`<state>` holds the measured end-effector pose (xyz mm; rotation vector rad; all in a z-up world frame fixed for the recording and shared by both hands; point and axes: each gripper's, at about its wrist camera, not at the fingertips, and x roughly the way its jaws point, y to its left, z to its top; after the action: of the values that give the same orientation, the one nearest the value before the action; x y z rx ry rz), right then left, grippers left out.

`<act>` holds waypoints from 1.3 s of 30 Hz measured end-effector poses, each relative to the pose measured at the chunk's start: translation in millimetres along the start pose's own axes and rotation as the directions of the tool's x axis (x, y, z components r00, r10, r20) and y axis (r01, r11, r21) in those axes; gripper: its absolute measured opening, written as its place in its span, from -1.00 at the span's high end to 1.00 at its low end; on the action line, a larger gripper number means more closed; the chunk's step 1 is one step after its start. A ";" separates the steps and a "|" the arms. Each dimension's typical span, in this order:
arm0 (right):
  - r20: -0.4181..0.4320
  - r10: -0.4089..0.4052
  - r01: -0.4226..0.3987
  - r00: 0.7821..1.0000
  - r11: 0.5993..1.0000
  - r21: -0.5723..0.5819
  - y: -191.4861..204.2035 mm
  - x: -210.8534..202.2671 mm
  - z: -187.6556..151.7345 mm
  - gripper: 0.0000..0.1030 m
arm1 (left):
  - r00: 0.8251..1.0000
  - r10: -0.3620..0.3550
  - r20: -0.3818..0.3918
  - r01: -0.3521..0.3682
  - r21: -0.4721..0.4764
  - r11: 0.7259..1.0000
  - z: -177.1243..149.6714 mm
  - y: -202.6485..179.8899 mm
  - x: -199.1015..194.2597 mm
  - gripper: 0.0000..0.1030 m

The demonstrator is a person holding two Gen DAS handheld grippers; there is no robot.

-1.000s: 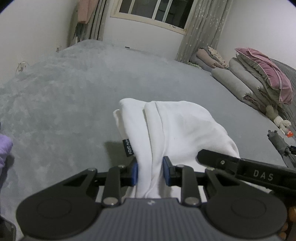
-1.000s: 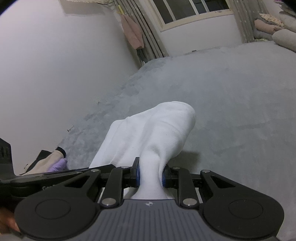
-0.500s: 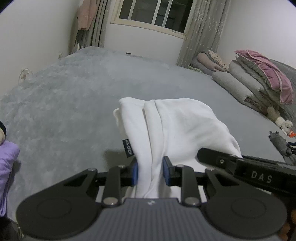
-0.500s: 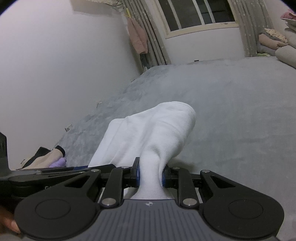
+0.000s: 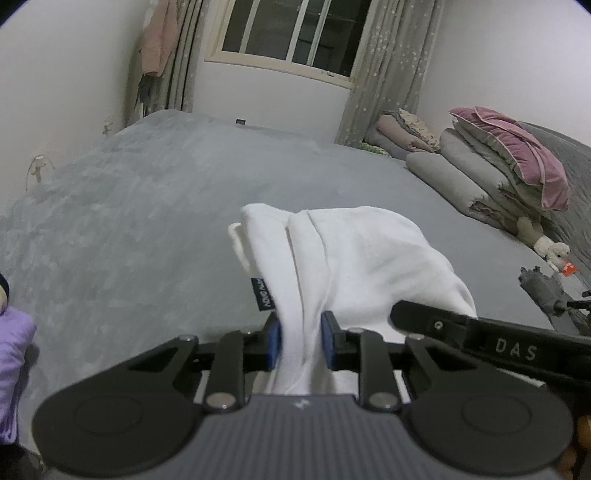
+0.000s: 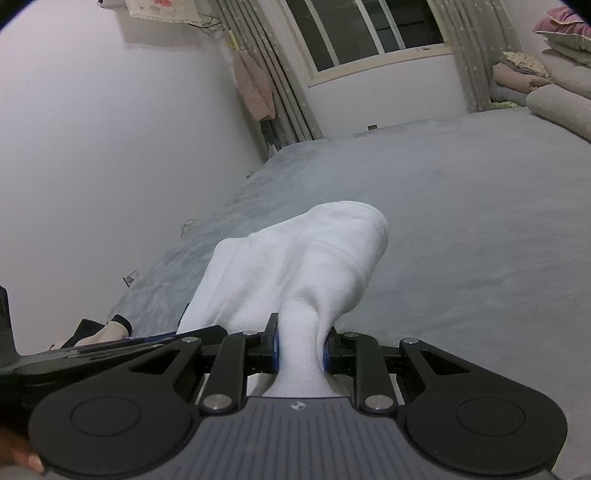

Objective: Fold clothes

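Note:
A white garment [image 5: 354, 258] with a small dark label hangs folded over, held up above the grey bed [image 5: 147, 206]. My left gripper [image 5: 301, 341] is shut on one bunched edge of it. My right gripper [image 6: 300, 349] is shut on another bunched edge of the same white garment [image 6: 303, 258]. The two grippers are close side by side: the right gripper's body marked DAS [image 5: 513, 347] shows at the right of the left wrist view, and the left gripper's body [image 6: 92, 350] shows at the left of the right wrist view.
Folded quilts and a pink pillow [image 5: 509, 162] are stacked along the bed's right side, with a soft toy [image 5: 550, 251] and a grey item [image 5: 543, 288] nearby. A purple garment [image 5: 13, 373] lies at the left edge. The wall [image 6: 110, 147] is on the left and a window [image 5: 291, 33] is behind.
Both grippers have tilted upward with the white garment still held; more of the window and walls shows now. The garment's hanging shape is nearly the same.

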<state>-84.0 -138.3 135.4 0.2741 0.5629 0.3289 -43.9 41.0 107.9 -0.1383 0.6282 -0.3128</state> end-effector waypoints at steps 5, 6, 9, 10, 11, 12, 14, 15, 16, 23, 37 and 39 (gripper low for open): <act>0.014 -0.006 0.006 1.000 1.000 0.009 2.9 -14.1 7.2 0.62 | 1.000 -0.016 0.001 0.016 0.002 1.000 8.0 -9.5 -11.5 0.70; 0.018 -0.007 0.006 1.000 1.000 0.012 3.3 -17.4 7.9 0.62 | 1.000 -0.020 0.001 0.020 0.000 1.000 9.0 -11.1 -13.2 0.70; 0.030 -0.006 0.006 1.000 1.000 0.015 4.9 -27.7 9.3 0.63 | 1.000 -0.031 -0.002 0.031 -0.001 1.000 9.0 -14.2 -18.7 0.70; 0.034 -0.006 0.006 0.999 1.000 0.015 5.3 -31.1 9.5 0.63 | 0.999 -0.035 -0.001 0.035 0.002 0.999 8.6 -15.6 -20.6 0.70; 0.036 -0.007 0.007 0.999 1.000 0.013 5.8 -34.4 9.9 0.63 | 0.999 -0.039 0.000 0.039 0.006 0.999 8.1 -16.9 -22.4 0.71; 0.035 -0.011 0.011 0.999 1.000 0.011 6.9 -37.0 10.5 0.64 | 0.999 -0.046 0.001 0.046 0.005 0.999 7.9 -17.3 -24.0 0.71; 0.029 -0.020 0.020 0.999 1.000 0.006 9.6 -41.4 12.1 0.64 | 0.997 -0.071 0.000 0.071 -0.021 0.997 6.7 -12.2 -27.7 0.71; 0.026 -0.021 0.021 0.999 1.000 0.004 9.8 -42.0 13.1 0.64 | 0.996 -0.088 0.001 0.088 -0.042 0.995 6.1 -7.7 -29.0 0.71; 0.023 -0.019 0.019 1.000 1.000 0.003 10.6 -42.8 14.4 0.64 | 0.994 -0.107 0.001 0.106 -0.068 0.992 5.2 -1.2 -28.9 0.71; -0.009 0.013 -0.014 1.000 1.000 -0.015 22.5 -32.8 17.7 0.65 | 0.985 -0.170 -0.028 0.158 -0.247 0.956 -7.8 62.1 -17.4 0.37; -0.181 0.072 -0.019 0.981 0.960 0.278 -130.2 -14.6 -6.8 0.61 | 0.960 -0.255 -0.113 0.218 -0.268 0.938 -31.6 83.3 24.9 -0.23; -0.199 0.073 -0.012 0.977 0.957 0.290 -142.9 -10.4 -19.0 0.53 | 0.956 -0.268 -0.123 0.231 -0.253 0.940 -32.8 74.2 31.6 -0.30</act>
<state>-70.3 -269.4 76.2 0.5381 0.8144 0.3194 -21.1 99.6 47.7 -0.4286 0.8043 -0.4982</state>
